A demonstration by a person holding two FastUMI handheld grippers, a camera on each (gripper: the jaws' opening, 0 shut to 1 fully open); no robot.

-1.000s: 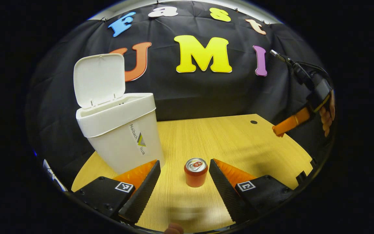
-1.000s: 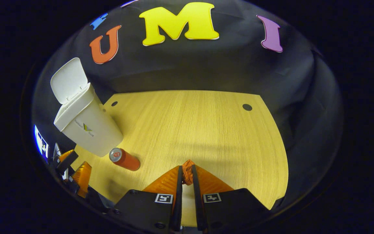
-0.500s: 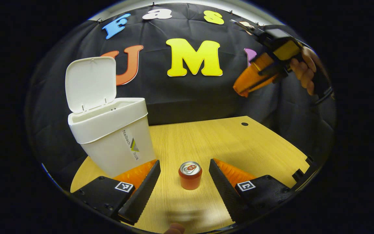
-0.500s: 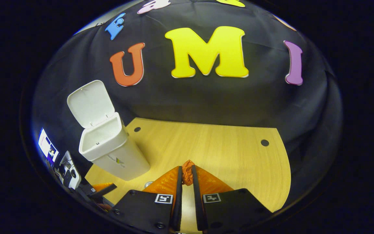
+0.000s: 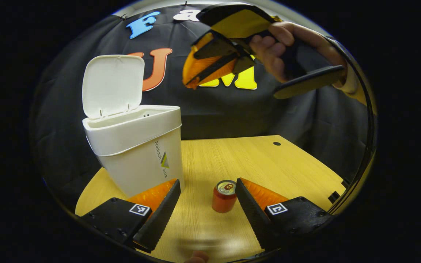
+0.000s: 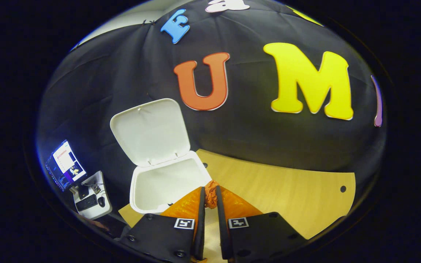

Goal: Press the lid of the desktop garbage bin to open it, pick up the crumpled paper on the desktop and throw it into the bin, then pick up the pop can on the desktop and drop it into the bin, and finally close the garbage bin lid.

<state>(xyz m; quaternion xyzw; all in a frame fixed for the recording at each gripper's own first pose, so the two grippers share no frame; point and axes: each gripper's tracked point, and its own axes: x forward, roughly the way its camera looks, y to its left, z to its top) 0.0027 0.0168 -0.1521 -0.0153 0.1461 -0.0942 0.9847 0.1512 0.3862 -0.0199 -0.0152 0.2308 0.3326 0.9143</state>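
The white desktop bin (image 5: 137,146) stands on the wooden table with its lid (image 5: 113,86) swung up. A red pop can (image 5: 224,196) stands upright between my left gripper's (image 5: 207,182) open fingers, close to the right one and not gripped. My right gripper (image 6: 209,190) is shut on a small orange crumpled paper (image 6: 210,195) and hovers just right of the bin's open mouth (image 6: 166,186), below the raised lid (image 6: 150,131). In the left gripper view that right gripper (image 5: 192,82), held by a hand (image 5: 280,47), hangs high to the right of the lid.
The wooden table (image 5: 269,164) stretches to the right of the bin, with a small round hole (image 5: 276,144) near its far edge. A monitor (image 6: 64,170) and a small desk stand off to the left beyond the booth.
The right gripper has carried the paper up and leftward, from low over the table to beside the bin's mouth. The left gripper shifted slightly, so the can now sits nearer its right finger.
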